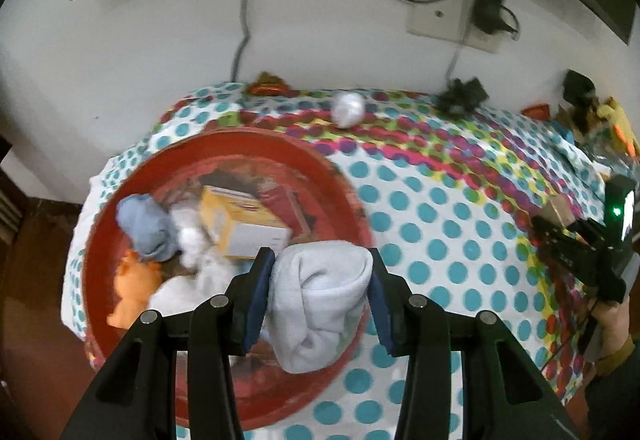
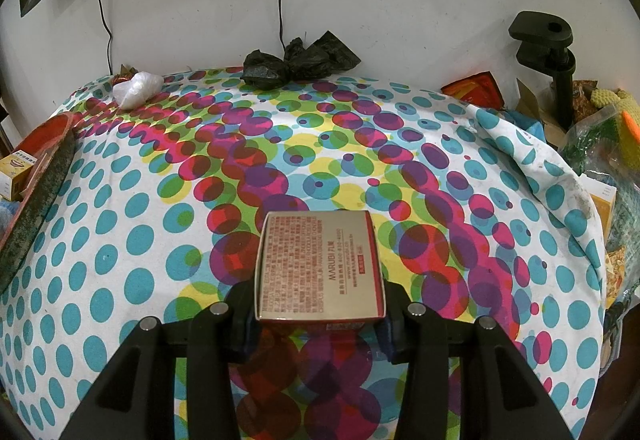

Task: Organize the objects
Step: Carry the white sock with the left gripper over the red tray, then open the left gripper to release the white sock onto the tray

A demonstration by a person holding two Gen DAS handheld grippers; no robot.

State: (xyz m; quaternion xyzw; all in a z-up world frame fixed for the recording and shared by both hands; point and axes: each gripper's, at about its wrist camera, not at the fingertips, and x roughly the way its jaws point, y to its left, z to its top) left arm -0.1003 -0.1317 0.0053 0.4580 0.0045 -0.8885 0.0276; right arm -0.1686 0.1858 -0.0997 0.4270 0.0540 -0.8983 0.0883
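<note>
Step in hand: looks like the drop-off stage of the tidy-up, with stuff being gathered into the red basin
Left gripper: clenched on a rolled white sock, which is held just above the near rim of the basin
Right gripper: clamped on a small printed box, held up over the dotted cloth on the worktop, well apart from the basin
Already in the basin: a blue sock, an orange soft toy, a yellow-and-white box, plus some white stuff that can't be made out through the blur
Not sorted yet: a white crumpled bag and a black plastic bag are left by the wall
Next move, probably: the white sock needs to be carried a bit further over the basin's middle before it's let go, otherwise it could be dropped on the rim and slide off onto the cloth
After that: the printed box has to be brought across to the basin too, I'd guess
</note>
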